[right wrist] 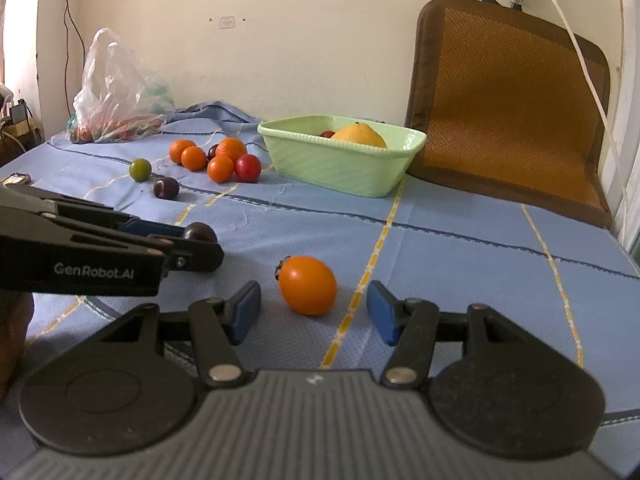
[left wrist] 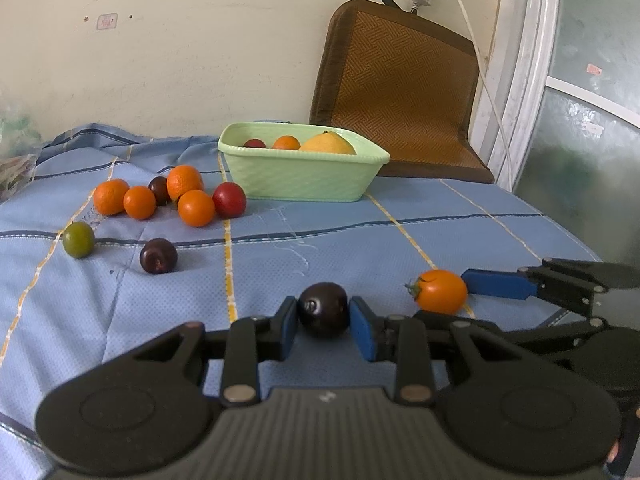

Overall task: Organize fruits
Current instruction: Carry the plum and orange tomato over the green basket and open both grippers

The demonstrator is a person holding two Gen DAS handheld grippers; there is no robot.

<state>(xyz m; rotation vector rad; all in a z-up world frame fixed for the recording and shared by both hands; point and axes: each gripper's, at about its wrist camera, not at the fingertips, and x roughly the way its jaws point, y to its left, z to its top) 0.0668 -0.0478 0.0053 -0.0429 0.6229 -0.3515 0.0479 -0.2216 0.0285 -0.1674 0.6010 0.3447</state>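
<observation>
My left gripper (left wrist: 323, 322) is shut on a dark plum (left wrist: 323, 309) just above the blue cloth; it also shows in the right wrist view (right wrist: 199, 233). My right gripper (right wrist: 313, 312) is open, its pads on either side of an orange tomato (right wrist: 307, 285) that lies on the cloth, not touching it; the tomato also shows in the left wrist view (left wrist: 441, 291). A light green basket (left wrist: 300, 176) at the back holds a yellow-orange fruit (left wrist: 328, 144), a small orange and a red fruit. It also shows in the right wrist view (right wrist: 340, 164).
A cluster of oranges (left wrist: 188, 196) with a red fruit (left wrist: 229, 199) lies left of the basket, plus a green fruit (left wrist: 78, 239) and another dark plum (left wrist: 158, 256). A plastic bag (right wrist: 116, 92) stands at the far left. A brown cushion (right wrist: 508, 92) leans on the wall.
</observation>
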